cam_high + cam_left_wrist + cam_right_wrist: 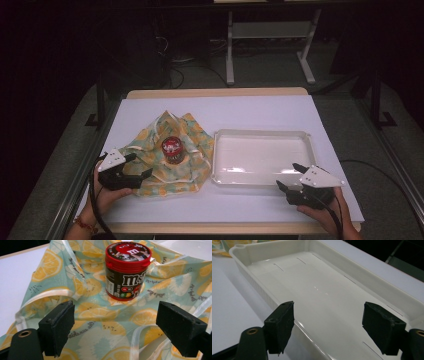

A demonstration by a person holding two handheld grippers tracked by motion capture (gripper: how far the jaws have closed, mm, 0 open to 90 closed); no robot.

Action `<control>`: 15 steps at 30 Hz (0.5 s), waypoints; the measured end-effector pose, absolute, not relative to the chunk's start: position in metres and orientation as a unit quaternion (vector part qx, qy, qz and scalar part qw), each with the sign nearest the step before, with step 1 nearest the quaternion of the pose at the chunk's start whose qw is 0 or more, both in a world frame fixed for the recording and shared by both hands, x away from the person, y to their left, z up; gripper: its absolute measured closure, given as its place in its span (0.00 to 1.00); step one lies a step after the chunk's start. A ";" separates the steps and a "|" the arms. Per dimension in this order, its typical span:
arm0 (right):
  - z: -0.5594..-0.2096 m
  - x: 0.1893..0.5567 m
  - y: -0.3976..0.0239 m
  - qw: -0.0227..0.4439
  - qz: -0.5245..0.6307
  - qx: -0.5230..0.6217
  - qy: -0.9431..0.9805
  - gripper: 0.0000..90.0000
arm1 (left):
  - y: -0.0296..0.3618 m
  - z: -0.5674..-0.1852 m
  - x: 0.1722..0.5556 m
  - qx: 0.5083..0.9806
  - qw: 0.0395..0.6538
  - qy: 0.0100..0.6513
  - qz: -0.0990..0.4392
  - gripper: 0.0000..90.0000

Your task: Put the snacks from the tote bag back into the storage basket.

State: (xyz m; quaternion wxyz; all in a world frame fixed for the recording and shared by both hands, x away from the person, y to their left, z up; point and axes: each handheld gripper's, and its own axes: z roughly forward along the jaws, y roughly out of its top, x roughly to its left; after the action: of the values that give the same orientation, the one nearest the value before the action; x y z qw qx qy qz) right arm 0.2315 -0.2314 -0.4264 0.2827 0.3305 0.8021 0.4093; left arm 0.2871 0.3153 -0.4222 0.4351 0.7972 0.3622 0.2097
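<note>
A red-lidded M&M's candy jar (172, 149) (126, 270) stands upright in the middle of a crumpled lemon-print cloth bag (167, 155) (100, 315) on the white table. My left gripper (138, 166) (116, 332) hovers open over the bag's near left edge, jaws wide apart, the jar beyond them. To the right lies an empty white plastic tray (305, 136) (249, 252). My right gripper (291, 176) (328, 327) is open above the tray's near right corner, with nothing between its jaws.
The white table top (250, 107) ends close in front of both hands. Metal rails run along the left and right sides. A table frame (270, 45) and cables stand on the dark floor beyond the far edge.
</note>
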 end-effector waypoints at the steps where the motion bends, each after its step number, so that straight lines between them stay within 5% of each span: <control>1: -0.427 0.232 -0.231 0.283 0.408 0.328 0.804 0.28 | 0.315 -0.422 0.287 0.799 0.433 0.360 0.211 0.17; 15: -0.427 0.232 -0.231 0.283 0.409 0.329 0.803 0.28 | 0.303 -0.419 0.286 0.813 0.418 0.351 0.203 0.18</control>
State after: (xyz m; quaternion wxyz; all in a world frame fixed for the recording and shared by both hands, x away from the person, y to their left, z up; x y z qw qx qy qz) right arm 0.2320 -0.2310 -0.4270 0.2829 0.3294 0.8028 0.4086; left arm 0.2864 0.3027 -0.4189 0.4180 0.8128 0.3515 0.2026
